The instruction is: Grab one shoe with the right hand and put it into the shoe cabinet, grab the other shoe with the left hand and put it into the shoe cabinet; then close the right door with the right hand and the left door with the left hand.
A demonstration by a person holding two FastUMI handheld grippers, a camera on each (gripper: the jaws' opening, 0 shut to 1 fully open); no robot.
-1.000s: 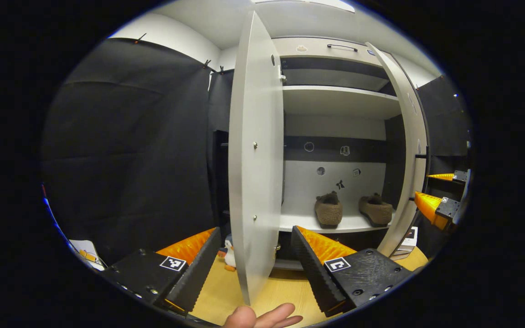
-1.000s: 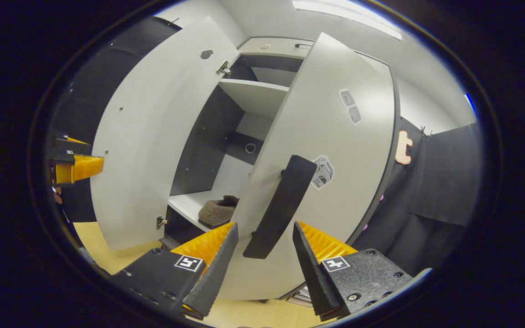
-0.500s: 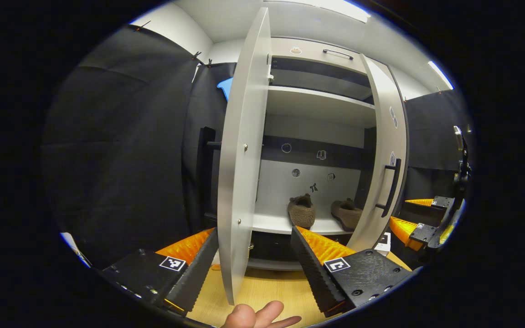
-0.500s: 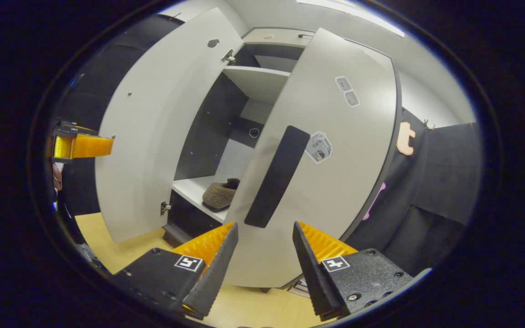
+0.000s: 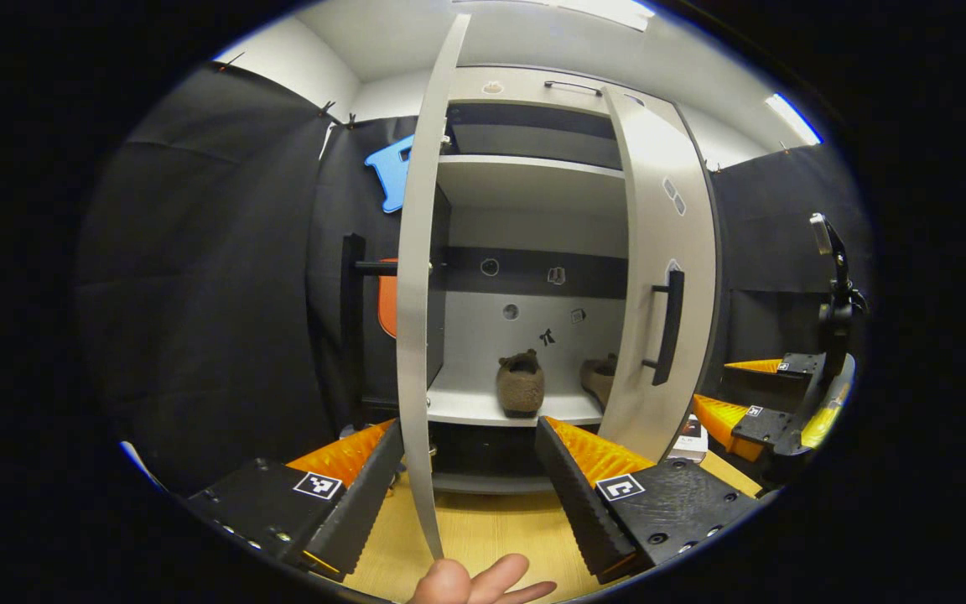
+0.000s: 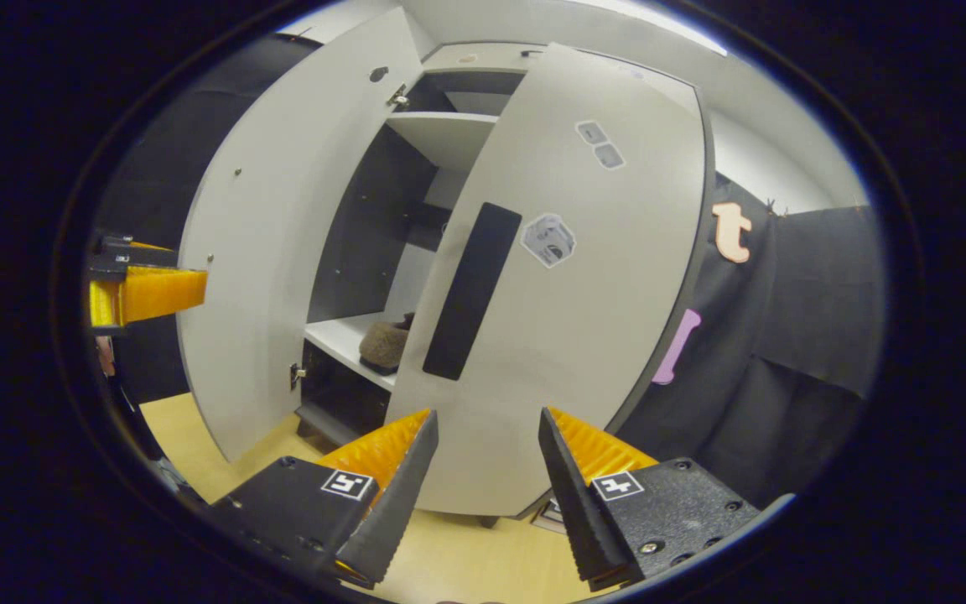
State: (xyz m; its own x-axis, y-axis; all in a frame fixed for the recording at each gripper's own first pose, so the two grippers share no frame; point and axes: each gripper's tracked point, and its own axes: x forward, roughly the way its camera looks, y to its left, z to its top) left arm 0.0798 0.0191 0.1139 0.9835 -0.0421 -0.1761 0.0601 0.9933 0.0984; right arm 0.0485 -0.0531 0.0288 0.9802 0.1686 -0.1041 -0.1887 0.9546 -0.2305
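Observation:
Two brown fuzzy shoes [image 5: 521,383] [image 5: 599,375] stand side by side on the white lower shelf [image 5: 466,407] of the shoe cabinet. The right door [image 5: 659,252] is swung most of the way shut, its black handle [image 5: 667,327] facing out, and it hides part of the right shoe. The left door [image 5: 414,277] stands open, edge-on to my left gripper [image 5: 466,495], which is open with the door's edge between its fingers. My right gripper [image 6: 487,470] is open and empty just in front of the right door [image 6: 584,294], below its handle [image 6: 470,289]. One shoe [image 6: 382,344] shows through the gap.
A light wooden floor [image 5: 491,528] runs up to the cabinet. A small box [image 5: 688,436] lies at the foot of the right door. An upper shelf [image 5: 533,168] is bare. Black cloth walls close in on both sides. A thumb [image 5: 449,583] shows at the bottom edge.
The right door has swung further toward shut, and my right gripper has drawn back below its handle. The left door's edge now sits between my left gripper's fingers.

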